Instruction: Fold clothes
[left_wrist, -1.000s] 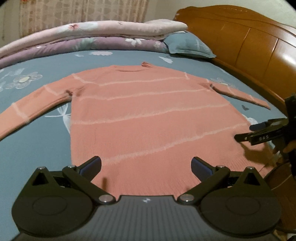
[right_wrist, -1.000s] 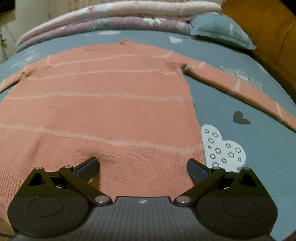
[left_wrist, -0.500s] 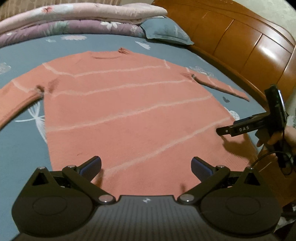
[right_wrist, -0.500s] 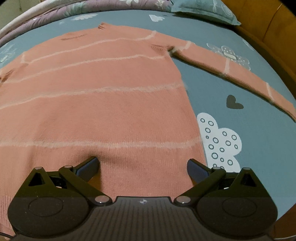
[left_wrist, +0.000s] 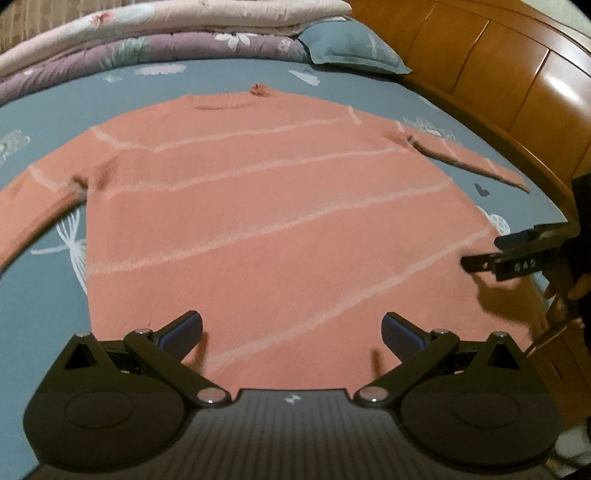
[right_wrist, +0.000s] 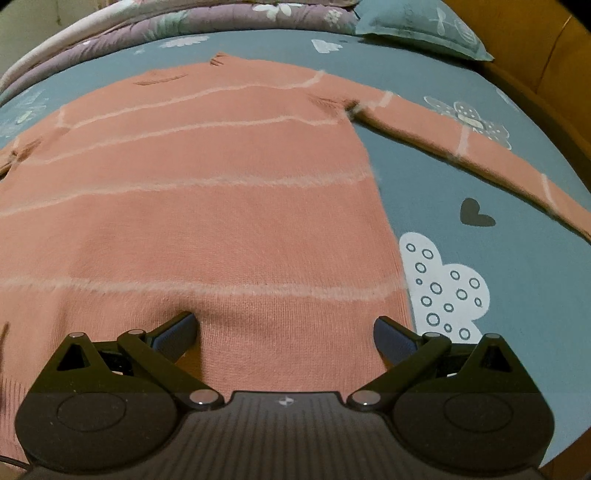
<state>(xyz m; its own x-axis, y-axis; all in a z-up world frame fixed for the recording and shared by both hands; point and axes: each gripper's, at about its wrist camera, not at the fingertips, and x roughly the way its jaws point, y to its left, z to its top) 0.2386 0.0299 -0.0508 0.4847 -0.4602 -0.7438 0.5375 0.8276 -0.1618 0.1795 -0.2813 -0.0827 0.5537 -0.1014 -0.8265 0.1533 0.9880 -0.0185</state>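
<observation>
With both the left gripper (left_wrist: 291, 330) and the right gripper (right_wrist: 284, 330) spread wide and empty above the hem, each should pinch a bottom corner of the pink sweater (left_wrist: 266, 221), which lies flat, sleeves outspread, on the bed (right_wrist: 517, 258).

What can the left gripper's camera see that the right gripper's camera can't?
Only the left view shows the right gripper from outside, the sweater's left sleeve and the wooden headboard. Only the right view shows the white cloud print whole. Both share the pink striped sweater lying flat on the blue bedsheet, the pillow, and open grippers.
</observation>
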